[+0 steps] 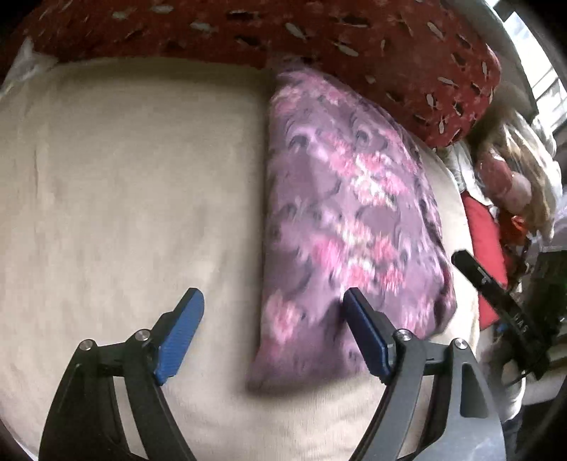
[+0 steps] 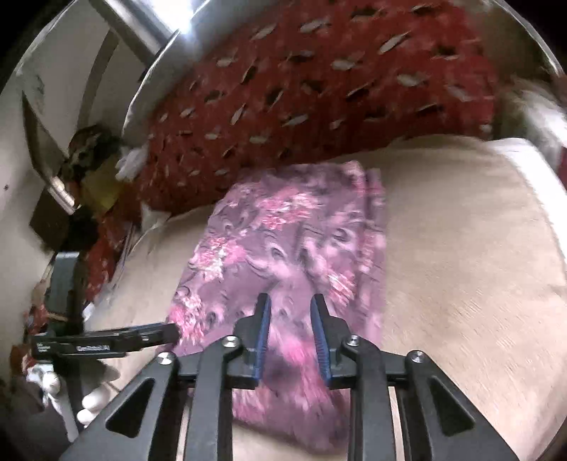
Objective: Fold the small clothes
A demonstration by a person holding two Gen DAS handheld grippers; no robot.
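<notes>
A purple garment with pink flowers lies folded into a long strip on the beige bed cover. My left gripper hovers open and wide over the strip's left edge. One blue pad is above the bed cover, the other above the cloth, and nothing is held. In the right wrist view the same garment runs away from me. My right gripper hangs over its near end with a narrow gap between the pads, open, and only cloth shows beneath. The left gripper's finger reaches in from the left.
A dark red cushion with pale leaf shapes lies along the far side of the bed. Red cloth and clutter crowd the bedside. A white-gloved hand shows at the lower left. Beige cover stretches to the right.
</notes>
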